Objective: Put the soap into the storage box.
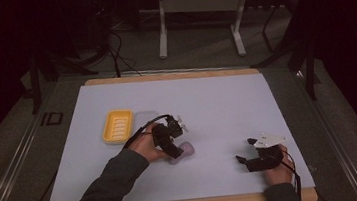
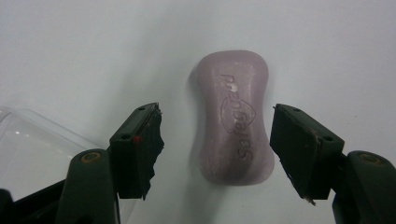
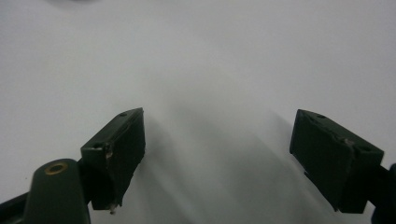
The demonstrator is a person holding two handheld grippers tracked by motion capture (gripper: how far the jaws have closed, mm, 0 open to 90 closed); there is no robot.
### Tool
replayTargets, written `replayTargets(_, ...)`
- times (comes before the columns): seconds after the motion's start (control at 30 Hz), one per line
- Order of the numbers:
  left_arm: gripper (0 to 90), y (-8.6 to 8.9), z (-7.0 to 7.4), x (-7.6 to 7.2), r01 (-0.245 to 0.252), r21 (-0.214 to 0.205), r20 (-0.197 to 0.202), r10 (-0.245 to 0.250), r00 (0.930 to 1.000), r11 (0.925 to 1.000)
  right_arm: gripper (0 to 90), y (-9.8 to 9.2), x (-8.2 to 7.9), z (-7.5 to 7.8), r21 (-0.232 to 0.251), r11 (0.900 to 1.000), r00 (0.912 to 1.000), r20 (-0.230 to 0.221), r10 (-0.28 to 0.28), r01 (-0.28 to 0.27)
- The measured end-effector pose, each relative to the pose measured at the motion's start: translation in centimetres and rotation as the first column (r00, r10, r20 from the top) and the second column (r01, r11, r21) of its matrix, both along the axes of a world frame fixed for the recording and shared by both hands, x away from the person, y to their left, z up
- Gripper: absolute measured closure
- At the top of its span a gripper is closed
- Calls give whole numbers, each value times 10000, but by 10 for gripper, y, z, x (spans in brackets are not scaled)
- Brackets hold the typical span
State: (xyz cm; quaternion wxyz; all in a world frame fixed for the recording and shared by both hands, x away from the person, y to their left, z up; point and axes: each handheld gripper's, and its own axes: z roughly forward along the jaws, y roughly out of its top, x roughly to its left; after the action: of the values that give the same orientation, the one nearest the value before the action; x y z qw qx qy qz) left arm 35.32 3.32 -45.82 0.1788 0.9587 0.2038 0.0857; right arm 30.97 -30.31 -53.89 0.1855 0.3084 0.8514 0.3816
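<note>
In the high view your left gripper point(image 1: 176, 153) covers most of the soap bar point(image 1: 188, 151); only its pink end shows. A clear lid point(image 2: 32, 154) is cut off at the frame edge. The soap lies flat on the white table point(image 1: 217, 106), between wide-open jaws, pads clear of both sides. Your right gripper point(image 1: 246, 149) is wide open on nothing, well apart from the soap.
</note>
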Motion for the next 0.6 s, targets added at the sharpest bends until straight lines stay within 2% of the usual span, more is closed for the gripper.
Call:
replayTargets(0.23,324,-9,-9,1,168,315,-80,-165,9998,9994,180,0,0,0,9,10000,10000,-11,1,-1)
replayTargets(0.6,308,-17,-21,1,166,590,-227,-152,9996,9981,180,0,0,0,13,10000,10000,-35,4,-4)
